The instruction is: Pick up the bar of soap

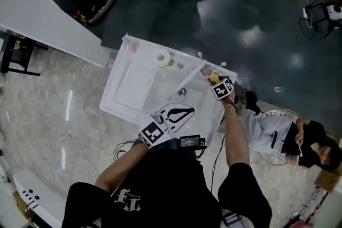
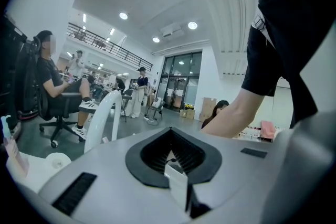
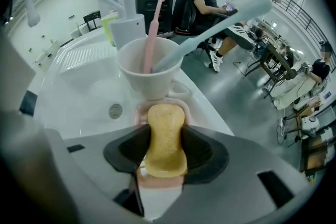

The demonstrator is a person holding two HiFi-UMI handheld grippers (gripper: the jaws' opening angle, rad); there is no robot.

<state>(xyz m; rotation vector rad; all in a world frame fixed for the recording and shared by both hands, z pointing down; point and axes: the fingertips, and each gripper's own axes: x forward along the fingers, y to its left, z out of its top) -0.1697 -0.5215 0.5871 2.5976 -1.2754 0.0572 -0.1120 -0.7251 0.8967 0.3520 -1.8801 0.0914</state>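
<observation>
The yellow bar of soap (image 3: 165,139) lies over a pink soap dish (image 3: 137,114) on the right rim of the white sink (image 1: 133,85). It sits between the jaws of my right gripper (image 3: 165,136), whose black pads stand close along its sides without clamping it. In the head view the soap (image 1: 214,78) shows just past the right gripper (image 1: 217,83), beside a white cup (image 1: 206,71). My left gripper (image 1: 181,113) rests at the sink's near edge with its jaws together and nothing in them. In its own view the left gripper (image 2: 170,152) points up and out across the room.
Right behind the soap, the white cup (image 3: 149,68) holds a pink toothbrush (image 3: 153,29) and a pale blue one. A white faucet (image 1: 184,81) arches over the basin and its drain (image 3: 115,110). A white roll (image 1: 162,57) stands on the far rim. People sit beyond the sink.
</observation>
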